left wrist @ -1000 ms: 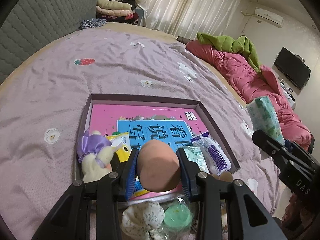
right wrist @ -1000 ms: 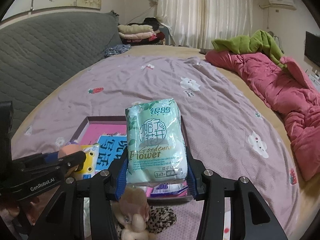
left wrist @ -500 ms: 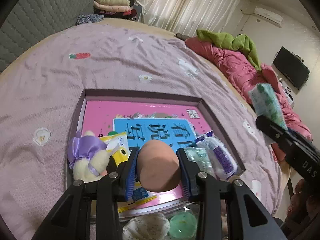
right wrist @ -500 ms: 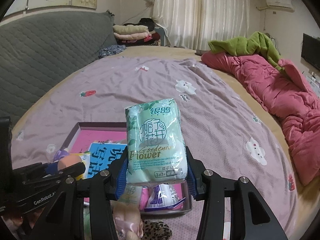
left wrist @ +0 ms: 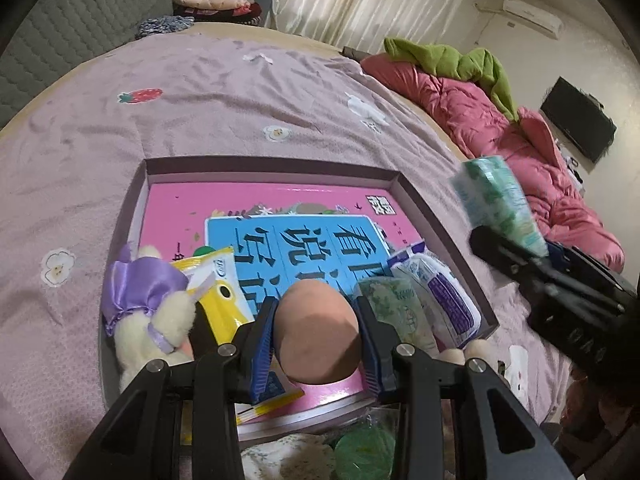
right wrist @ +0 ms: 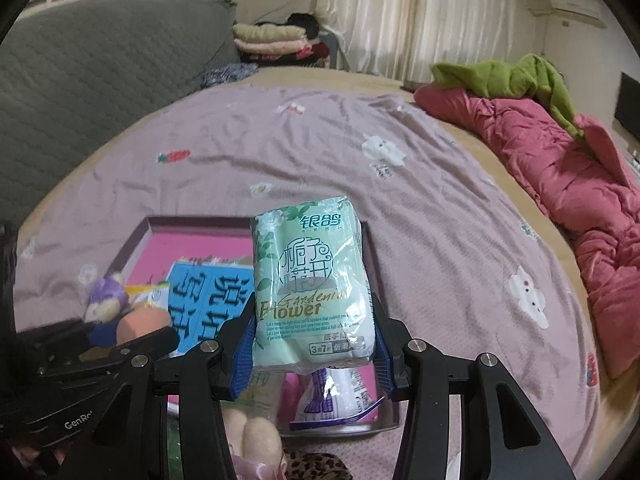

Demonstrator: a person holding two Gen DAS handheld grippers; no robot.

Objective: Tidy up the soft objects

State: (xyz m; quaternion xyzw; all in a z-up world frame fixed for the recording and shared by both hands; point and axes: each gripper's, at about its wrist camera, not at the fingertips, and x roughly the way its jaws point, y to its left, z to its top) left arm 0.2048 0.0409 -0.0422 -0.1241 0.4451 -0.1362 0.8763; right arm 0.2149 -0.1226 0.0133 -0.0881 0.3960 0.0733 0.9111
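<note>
Peach foam ball (left wrist: 316, 336) sits clamped btwn the blue pads of the left gripper (left wrist: 316, 340), pads pressing both its sides, so that one's shut on the ball. Right gripper (right wrist: 314, 354) is likewise closed on the mint tissue pack (right wrist: 312, 292), gripped near its lower end w/ its long axis standing up out of the jaws, roughly along the way the fingers point.

Landmark = the purple tray (left wrist: 272, 164) on the lilac bedsheet (left wrist: 224, 92). Ball hangs over the tray's near-middle, above the pink-and-blue book (left wrist: 280, 240) that lines the tray floor. Tissue pack is over the tray's right side; whether it's fully inside the right rim I can't tell, since the pack hides that rim in the right wrist view, and from the left wrist view it looks just outside it.

Already in the tray: plush toy w/ purple bow (left wrist: 148, 312) at the near-left corner, yellow packet (left wrist: 216, 288) just beside it, two tissue packs (left wrist: 424, 300) along the right wall, near end.

Key relation, as I judge it: free floor lies toward the tray's far half, straight ahead of both grippers. Left hand is nearer the middle gap btwn yellow packet and the tissue packs, so the ball prob. goes there. Right hand is nearer the right wall; its pack likely needs laying down w/ long axis parallel to that wall, just beyond the two packs. Risk: ball may roll on the glossy book cover.
</note>
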